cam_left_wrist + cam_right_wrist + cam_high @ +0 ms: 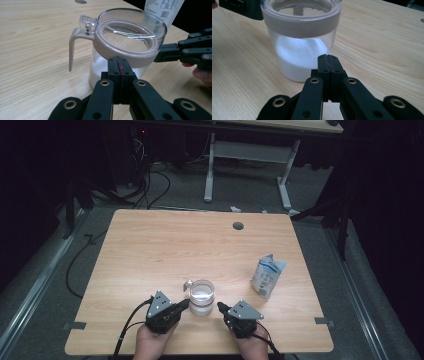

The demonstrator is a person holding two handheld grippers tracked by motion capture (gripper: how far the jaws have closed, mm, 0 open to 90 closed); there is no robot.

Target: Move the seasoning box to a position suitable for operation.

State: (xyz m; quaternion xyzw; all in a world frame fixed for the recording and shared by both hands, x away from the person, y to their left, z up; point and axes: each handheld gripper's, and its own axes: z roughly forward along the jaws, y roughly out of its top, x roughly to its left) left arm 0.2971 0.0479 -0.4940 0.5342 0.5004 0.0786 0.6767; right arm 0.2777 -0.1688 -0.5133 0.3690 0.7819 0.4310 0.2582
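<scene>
While both of our grippers rest near the front edge of the worktop (150,245), a clear jar (201,297) stands between them, a little nearer the front edge than the middle and roughly centred between the left and right edges. We hold the left gripper (185,303) with its jaws pressed together, nothing between them; in the left gripper view the closed tip (119,65) sits right against the jar (117,52) at the taupe band (120,58) under its lid — touching or just short of it, we cannot quite tell from this angle. Our right gripper (220,307) comes in from the opposite side, its jaws likewise together and empty. In the right gripper view its tip (327,62) points at the lower wall of the jar (299,45), close to it, though a thin gap may remain.

The jar stands upright, with a clear hinged lid (130,27) closed on top and a slim taupe handle (73,47) — seen in the left gripper view — curving down its side, away from both grippers. White powder (298,58) fills about the lower half.

Toward the right edge of the worktop, well apart from the jar, a white and blue pouch (267,276) stands with its top torn open. A round cable hole (238,226) sits near the back edge. Our hands (150,342) come in over the front edge.
</scene>
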